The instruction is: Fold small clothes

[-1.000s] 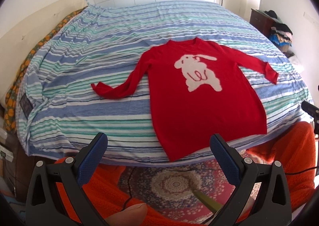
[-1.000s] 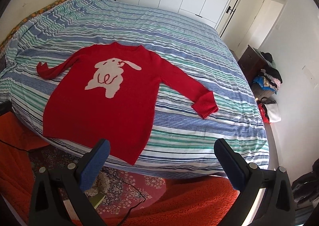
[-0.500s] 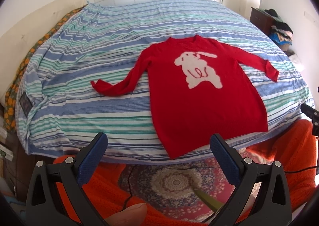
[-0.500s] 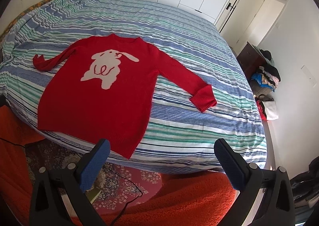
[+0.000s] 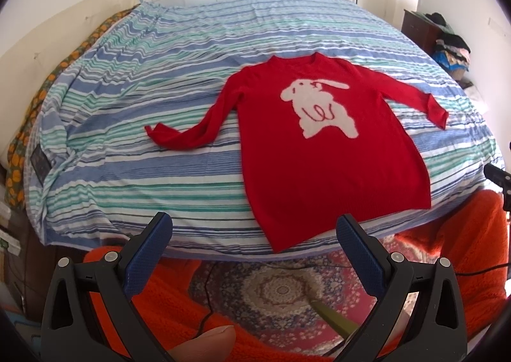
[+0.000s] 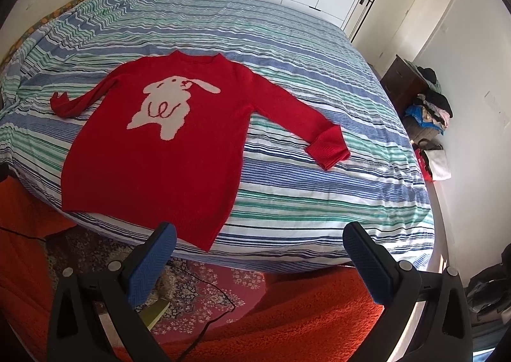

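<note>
A small red sweater [image 5: 322, 164] with a white rabbit on the chest lies flat, face up, on the striped bed, sleeves spread, hem at the near edge. It also shows in the right wrist view [image 6: 166, 164]. My left gripper [image 5: 252, 234] is open and empty, held off the bed's near edge, just short of the hem's left corner. My right gripper [image 6: 260, 244] is open and empty, off the near edge, just right of the hem's right corner. The right sleeve cuff [image 6: 329, 146] lies further in on the bed.
The bed [image 5: 134, 151] has a blue, green and white striped cover. An orange blanket [image 6: 287, 320] and a patterned rug [image 5: 281, 291] with a black cable lie below the grippers. A dark cabinet with piled clothes [image 6: 424, 103] stands at the right wall.
Both grippers have drifted slightly closer to the bed, so the sweater sits a little lower in both views. Both stay open and empty. The sweater has not moved.
</note>
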